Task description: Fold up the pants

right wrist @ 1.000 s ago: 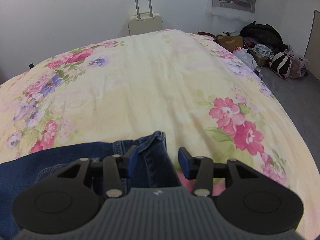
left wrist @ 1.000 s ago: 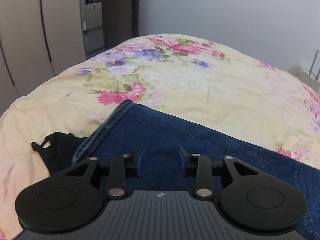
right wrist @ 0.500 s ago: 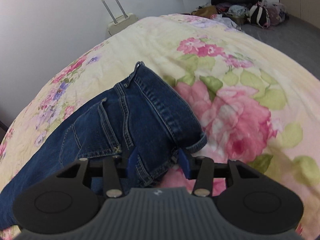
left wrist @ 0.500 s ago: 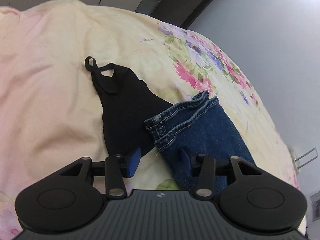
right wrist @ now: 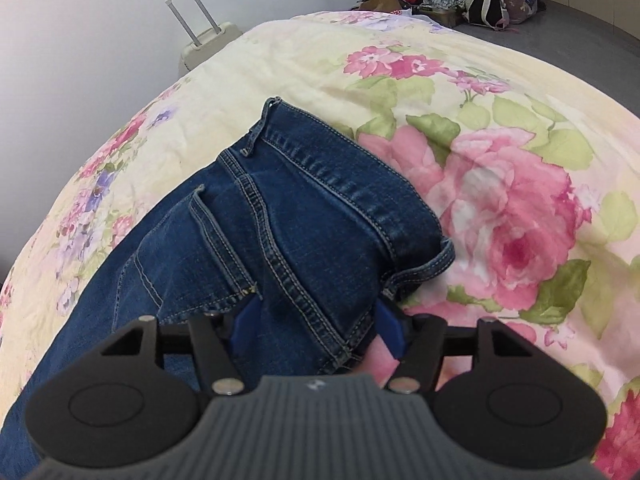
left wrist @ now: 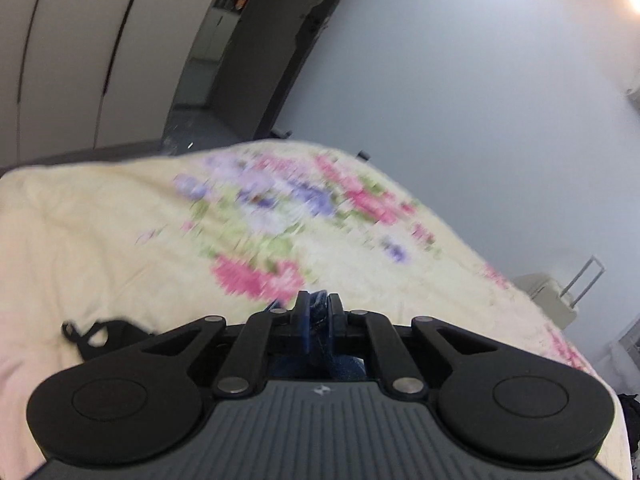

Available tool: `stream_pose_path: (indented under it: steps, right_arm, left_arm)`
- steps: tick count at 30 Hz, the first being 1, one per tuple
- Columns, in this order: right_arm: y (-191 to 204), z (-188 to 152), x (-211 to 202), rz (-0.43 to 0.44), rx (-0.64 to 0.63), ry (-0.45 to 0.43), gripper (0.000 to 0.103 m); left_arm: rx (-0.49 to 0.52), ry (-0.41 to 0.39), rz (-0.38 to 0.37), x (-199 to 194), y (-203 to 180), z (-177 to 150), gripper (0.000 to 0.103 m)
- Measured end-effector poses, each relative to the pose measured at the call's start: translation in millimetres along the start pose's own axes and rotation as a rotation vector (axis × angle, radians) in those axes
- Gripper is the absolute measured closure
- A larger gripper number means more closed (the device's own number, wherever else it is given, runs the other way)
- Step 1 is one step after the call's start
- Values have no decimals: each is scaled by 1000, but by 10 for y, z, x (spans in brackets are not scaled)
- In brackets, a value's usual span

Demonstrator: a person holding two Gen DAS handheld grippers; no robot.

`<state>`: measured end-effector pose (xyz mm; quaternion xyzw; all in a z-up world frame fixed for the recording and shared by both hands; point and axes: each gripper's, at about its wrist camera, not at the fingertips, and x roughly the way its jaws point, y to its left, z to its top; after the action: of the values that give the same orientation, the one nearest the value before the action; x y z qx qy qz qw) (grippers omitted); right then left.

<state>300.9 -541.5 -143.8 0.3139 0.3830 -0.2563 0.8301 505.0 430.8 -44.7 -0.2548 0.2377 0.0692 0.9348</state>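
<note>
Only left gripper (left wrist: pixel 317 312) pinches jeans (right wrist: pixel 288 216) (right gripper (right wrist: pixel 316 320) gapes).

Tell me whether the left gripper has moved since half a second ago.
Yes. The left gripper closed on the jeans and tilted upward: the black top dropped toward the lower-left edge.

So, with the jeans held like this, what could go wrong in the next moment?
The left gripper pinches only a thin bit of the dark blue denim jeans, so the cloth may slip out. The right gripper is open around the waistband end; lifting now would raise only one end. The black strappy garment lies close by on the floral bedspread and could be dragged along.
</note>
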Motion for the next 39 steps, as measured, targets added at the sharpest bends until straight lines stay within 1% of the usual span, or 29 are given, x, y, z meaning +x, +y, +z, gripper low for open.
stream_pose_path:
  steps: [1,2,3,4,6,7,9,13,17,20,22,23,26,27,29,31,32,35,37,39]
  right_arm:
    - [15,1,-14,-4,-3,-3,43]
    - [23,2,-32,-4,-3,-6,43]
    - [20,18,-44,1,-2,-8,44]
    - [16,23,-69,11,-3,-12,44]
    - [-7,27,-107,32,-1,-15,45]
    - [-18,17,-115,36,0,-10,45]
    - [-24,-3,-111,38,-5,7,46]
    - [-24,-12,-126,42,-26,11,46]
    - [-28,-12,-152,48,-28,5,46]
    - [41,-85,-239,54,-67,0,46]
    - [136,-192,-323,56,-106,8,46]
    - [205,-264,-377,58,-136,8,49]
    - [498,-624,-553,85,-255,27,49]
    - [628,-810,-606,100,-310,41,49]
    - [892,-1212,-689,96,-419,55,49]
    - [1127,-1617,-756,130,-478,45,51]
    - [1233,-1787,-766,138,-499,34,51]
    - [1527,-2222,-689,88,-526,-2,51]
    - [1649,-2402,-561,52,-523,-30,51]
    - [1681,-2458,-490,16,-462,-84,51]
  left_arm:
    - [29,-28,12,-34,-45,26,95]
    - [47,-22,45,15,-20,13,95]
    - [48,11,86,118,59,-26,95]
    - [26,64,144,277,195,-108,95]
    - [10,132,230,516,413,-283,95]
    - [-13,161,251,591,521,-371,95]
    - [-32,190,276,683,647,-512,95]
    - [-22,207,304,742,713,-647,95]
    - [-34,223,305,661,717,-613,93]
    - [-31,181,276,458,583,-485,94]
    - [18,123,258,281,430,-378,94]
    - [31,120,275,256,400,-343,94]
    - [32,190,351,367,474,-377,94]
    - [55,199,384,407,479,-443,94]
    - [88,223,436,511,485,-586,94]
    - [77,211,458,563,499,-677,94]
    - [60,201,455,570,506,-683,95]
    - [68,200,455,560,484,-639,92]
    - [91,178,456,472,450,-605,87]
    - [148,123,446,308,374,-580,86]
